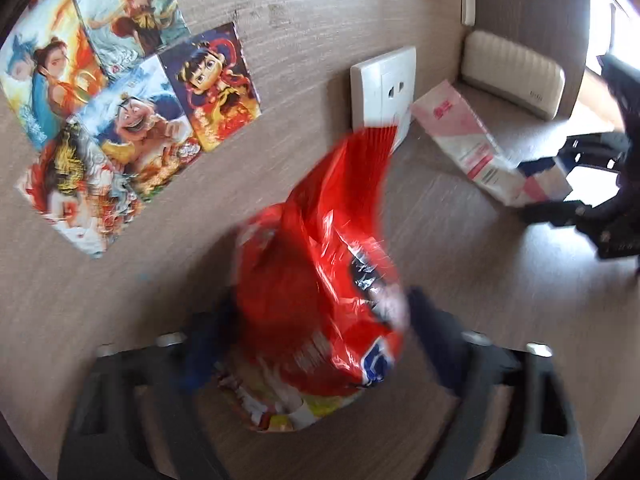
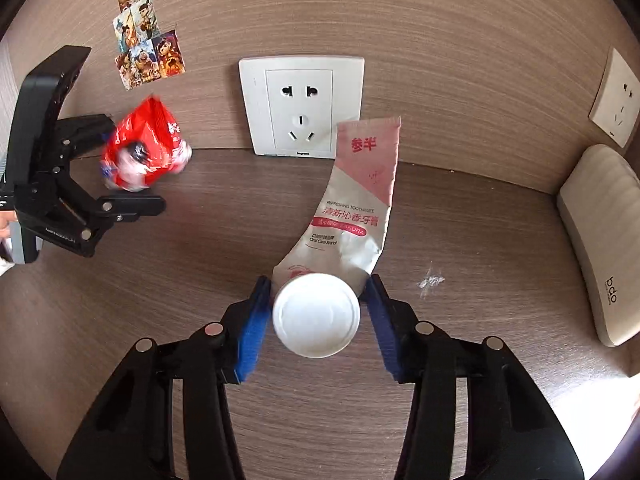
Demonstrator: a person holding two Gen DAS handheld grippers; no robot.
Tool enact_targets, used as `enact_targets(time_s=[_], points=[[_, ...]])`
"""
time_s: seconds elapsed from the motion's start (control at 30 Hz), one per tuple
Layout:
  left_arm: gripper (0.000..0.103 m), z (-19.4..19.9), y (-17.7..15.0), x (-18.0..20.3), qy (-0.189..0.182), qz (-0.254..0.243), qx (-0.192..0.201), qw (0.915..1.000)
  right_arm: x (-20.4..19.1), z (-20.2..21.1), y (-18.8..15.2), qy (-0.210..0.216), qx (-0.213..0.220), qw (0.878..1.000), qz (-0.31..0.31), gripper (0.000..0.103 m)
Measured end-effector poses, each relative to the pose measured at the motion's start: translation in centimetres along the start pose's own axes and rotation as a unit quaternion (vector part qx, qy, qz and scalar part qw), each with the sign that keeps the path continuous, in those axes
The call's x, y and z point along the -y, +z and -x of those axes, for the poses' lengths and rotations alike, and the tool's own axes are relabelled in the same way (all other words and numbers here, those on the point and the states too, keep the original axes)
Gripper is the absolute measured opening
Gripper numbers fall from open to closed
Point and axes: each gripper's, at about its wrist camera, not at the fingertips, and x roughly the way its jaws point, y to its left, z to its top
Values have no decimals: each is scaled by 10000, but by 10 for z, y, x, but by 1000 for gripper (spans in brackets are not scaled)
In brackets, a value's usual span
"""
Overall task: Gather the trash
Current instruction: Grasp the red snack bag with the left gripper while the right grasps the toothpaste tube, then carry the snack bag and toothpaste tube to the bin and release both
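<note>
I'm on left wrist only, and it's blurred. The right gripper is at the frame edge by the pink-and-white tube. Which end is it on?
Observer: The cap end. The right gripper straddles the round white plastic cap of the pink-and-white toothpaste tube.
Operator: Clamped?
Observer: I cannot tell. Its blue pads sit right beside the cap, one on each side.
Operator: Any other mess near it?
Observer: A small white smear on the brown wood-grain tabletop, just right of the cap.
</note>
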Motion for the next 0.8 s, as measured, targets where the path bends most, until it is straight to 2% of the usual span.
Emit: enact_targets(time_s=[0.07,0.13,0.4,0.67,0.8], points=[[33,2,1,-1,-8,59,47,10000,-3,2,-1,-69,41,9999,67,50],[33,6,1,5,128,-89,64,9999,-6,8,-1,-129,134,9998,72,49],[32,58,-7,24,-96,-289,439,9986,-19,52,-3,-185,548,9983,-86,49],[32,111,-14,61,-440,-624,688,9947,-21,126,-27,-460,780,9950,-410,49],[32,128,-15,96,-795,-915,769,9896,-19,165,-51,-662,823,9919,-704,49]])
